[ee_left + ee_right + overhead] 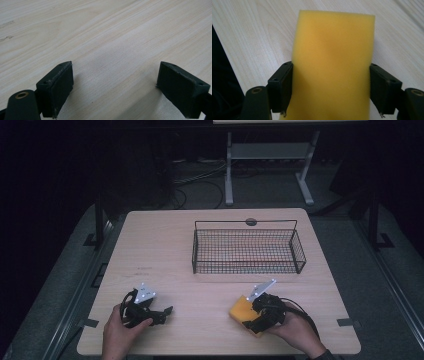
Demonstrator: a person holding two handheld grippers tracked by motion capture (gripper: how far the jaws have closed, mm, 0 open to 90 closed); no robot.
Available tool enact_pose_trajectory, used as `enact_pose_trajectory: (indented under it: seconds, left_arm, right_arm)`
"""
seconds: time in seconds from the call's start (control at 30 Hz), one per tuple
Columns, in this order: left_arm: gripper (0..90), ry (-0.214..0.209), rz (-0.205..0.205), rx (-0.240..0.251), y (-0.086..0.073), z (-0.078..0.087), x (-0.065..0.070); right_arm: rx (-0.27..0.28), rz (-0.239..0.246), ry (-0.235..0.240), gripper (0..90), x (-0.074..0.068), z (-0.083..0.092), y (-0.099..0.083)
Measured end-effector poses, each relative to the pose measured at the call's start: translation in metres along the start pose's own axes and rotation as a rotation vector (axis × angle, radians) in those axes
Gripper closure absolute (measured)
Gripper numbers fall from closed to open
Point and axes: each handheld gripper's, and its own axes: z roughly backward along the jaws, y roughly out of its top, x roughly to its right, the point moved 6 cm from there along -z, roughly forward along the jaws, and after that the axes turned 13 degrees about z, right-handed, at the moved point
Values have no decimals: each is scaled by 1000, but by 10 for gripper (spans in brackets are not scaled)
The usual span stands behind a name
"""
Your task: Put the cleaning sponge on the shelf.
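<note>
At lower right of the high view the right tongs (248, 316) grasp a yellow sponge (240, 310) lying on the wooden surface (165, 250) (jaws touching both its sides), while the left tongs (166, 312), lower left, stand released below the wire basket (248, 251).

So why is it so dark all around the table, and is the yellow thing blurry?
In the high view, light falls on the table and wire basket, leaving the floor around them nearly black. In the right gripper view, the yellow sponge looks soft and slightly blurred. In the left gripper view, the jaws cast faint shadows.
</note>
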Motion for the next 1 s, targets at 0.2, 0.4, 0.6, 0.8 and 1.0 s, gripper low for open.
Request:
enact_pose_trajectory:
  seconds: [0.2, 0.4, 0.6, 0.8, 1.0]
  left_arm:
    - [128, 0, 0, 0, 0, 0, 0]
    - [128, 0, 0, 0, 0, 0, 0]
    - [128, 0, 0, 0, 0, 0, 0]
    - [128, 0, 1, -1, 0, 0, 0]
    - [128, 0, 1, -1, 0, 0, 0]
  right_arm:
    - [-2, -3, 5, 288, 2, 3, 1]
    - [3, -5, 2, 291, 7, 9, 3]
    - [5, -12, 7, 291, 11, 15, 3]
    - [10, -18, 2, 292, 16, 22, 5]
    - [16, -21, -6, 292, 21, 28, 7]
